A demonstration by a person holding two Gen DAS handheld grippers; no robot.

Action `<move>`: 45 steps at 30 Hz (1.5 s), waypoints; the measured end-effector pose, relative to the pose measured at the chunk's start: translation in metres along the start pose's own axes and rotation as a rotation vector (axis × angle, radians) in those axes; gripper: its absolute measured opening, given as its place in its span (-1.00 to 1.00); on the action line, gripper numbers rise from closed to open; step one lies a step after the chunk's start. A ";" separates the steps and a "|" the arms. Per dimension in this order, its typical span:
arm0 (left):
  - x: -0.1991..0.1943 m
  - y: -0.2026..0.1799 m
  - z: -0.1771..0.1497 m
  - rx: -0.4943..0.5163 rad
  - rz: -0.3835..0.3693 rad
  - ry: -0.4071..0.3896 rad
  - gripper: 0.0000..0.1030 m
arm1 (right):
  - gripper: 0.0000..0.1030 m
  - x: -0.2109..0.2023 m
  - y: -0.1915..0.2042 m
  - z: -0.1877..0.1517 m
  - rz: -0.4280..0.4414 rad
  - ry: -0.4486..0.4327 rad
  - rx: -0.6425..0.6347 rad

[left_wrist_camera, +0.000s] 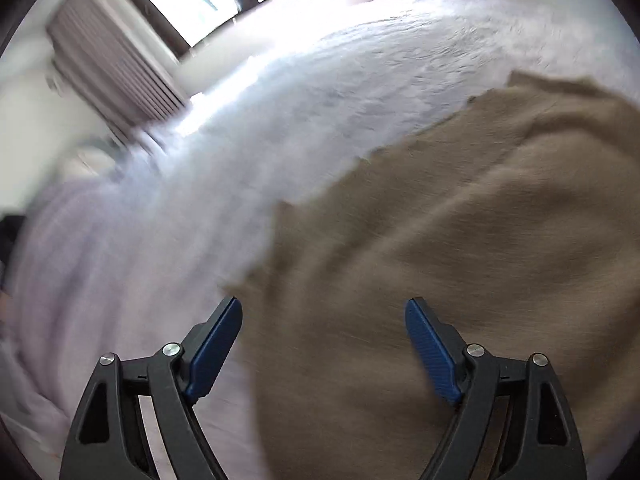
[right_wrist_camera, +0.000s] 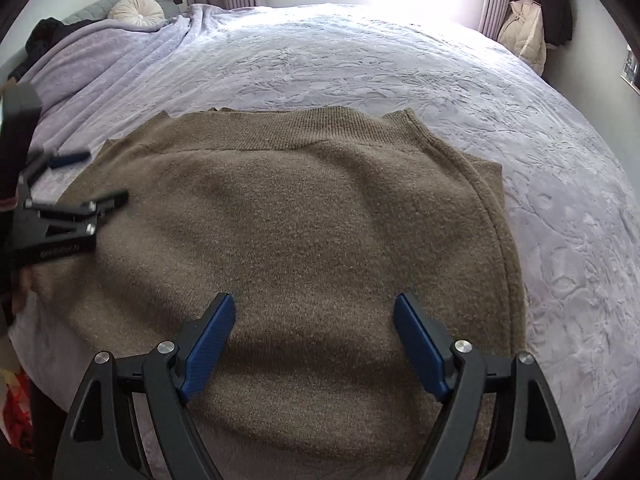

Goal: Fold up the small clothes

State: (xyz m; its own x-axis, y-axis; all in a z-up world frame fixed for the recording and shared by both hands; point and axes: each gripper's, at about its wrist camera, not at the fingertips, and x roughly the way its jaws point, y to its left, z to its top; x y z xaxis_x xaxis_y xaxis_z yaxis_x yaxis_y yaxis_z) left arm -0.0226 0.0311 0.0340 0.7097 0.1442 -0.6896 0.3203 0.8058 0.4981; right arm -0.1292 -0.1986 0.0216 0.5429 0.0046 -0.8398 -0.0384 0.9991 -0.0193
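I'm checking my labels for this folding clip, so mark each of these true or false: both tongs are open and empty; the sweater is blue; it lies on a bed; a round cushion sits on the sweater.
1. Both the left tongs and right tongs are open and empty. True.
2. The sweater is blue. False: it is brown.
3. It lies on a bed. True.
4. A round cushion sits on the sweater. False: it rests by the headboard.
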 end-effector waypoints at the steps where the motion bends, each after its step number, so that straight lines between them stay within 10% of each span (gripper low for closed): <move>1: -0.001 0.003 0.004 0.006 0.035 -0.017 0.66 | 0.63 0.000 -0.001 0.000 0.004 0.002 0.001; 8: 0.007 -0.017 0.018 0.218 0.286 -0.112 0.66 | 0.68 0.004 0.001 -0.003 -0.001 -0.022 -0.014; 13: -0.025 0.012 0.042 -0.067 0.000 -0.053 0.66 | 0.68 0.004 0.000 -0.006 0.004 -0.040 -0.014; 19: -0.008 0.003 0.021 -0.405 -0.445 0.199 0.66 | 0.71 0.004 0.003 -0.009 -0.016 -0.069 -0.015; 25: 0.001 -0.010 -0.019 -0.548 -0.393 0.160 0.66 | 0.71 0.002 0.002 -0.013 -0.019 -0.080 -0.023; 29: -0.004 -0.025 -0.023 -0.459 -0.363 0.119 0.96 | 0.76 0.004 0.002 -0.014 -0.023 -0.092 -0.028; 45: -0.071 -0.025 -0.057 -0.340 -0.263 0.000 0.97 | 0.81 -0.022 0.002 -0.032 -0.037 -0.028 -0.045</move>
State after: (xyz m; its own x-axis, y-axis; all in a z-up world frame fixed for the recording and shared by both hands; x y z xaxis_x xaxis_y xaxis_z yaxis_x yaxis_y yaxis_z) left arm -0.1167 0.0333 0.0399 0.6316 -0.0920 -0.7698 0.2660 0.9584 0.1037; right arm -0.1683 -0.1983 0.0222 0.5683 -0.0301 -0.8223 -0.0550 0.9957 -0.0744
